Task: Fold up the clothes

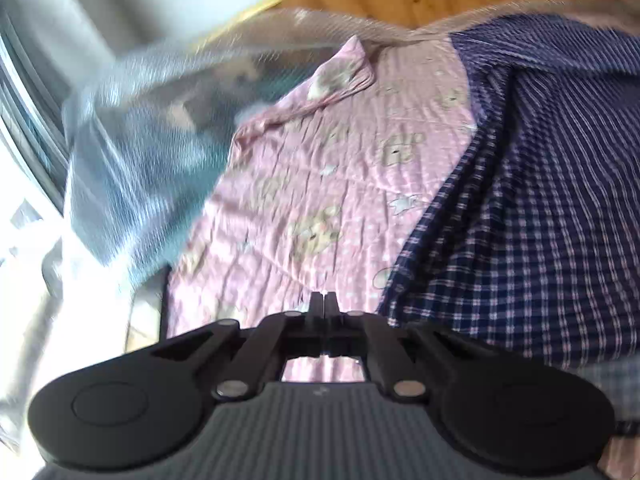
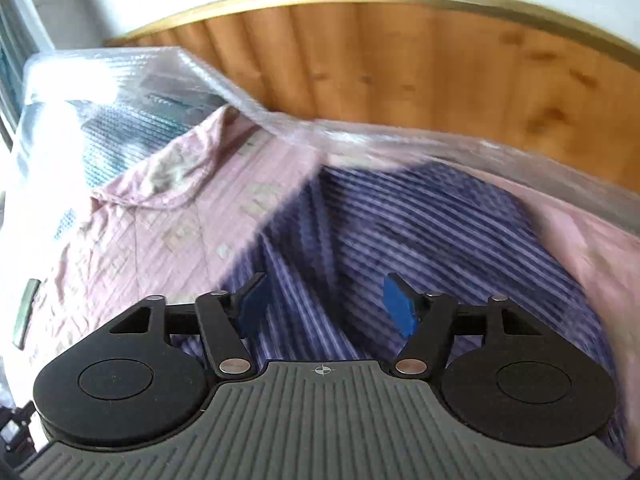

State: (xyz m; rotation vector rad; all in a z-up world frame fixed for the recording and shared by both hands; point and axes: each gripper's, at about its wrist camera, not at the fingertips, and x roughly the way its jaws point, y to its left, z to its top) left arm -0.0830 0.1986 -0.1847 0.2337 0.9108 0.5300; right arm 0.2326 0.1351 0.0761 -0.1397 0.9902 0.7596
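Note:
A navy and white checked shirt (image 1: 532, 208) lies spread on a pink bear-print quilt (image 1: 320, 184). It fills the right of the left wrist view and the middle of the right wrist view (image 2: 400, 232). My left gripper (image 1: 324, 300) is shut with nothing between its fingers, above the quilt just left of the shirt's edge. My right gripper (image 2: 324, 300) is open over the shirt, its blue pads (image 2: 396, 308) spread wide and empty.
The pink quilt (image 2: 132, 232) covers the bed. A wooden headboard (image 2: 420, 68) with a gold rim stands behind. Clear bubble wrap (image 2: 120, 92) lies along the head of the bed. A window (image 1: 24, 120) is at the left.

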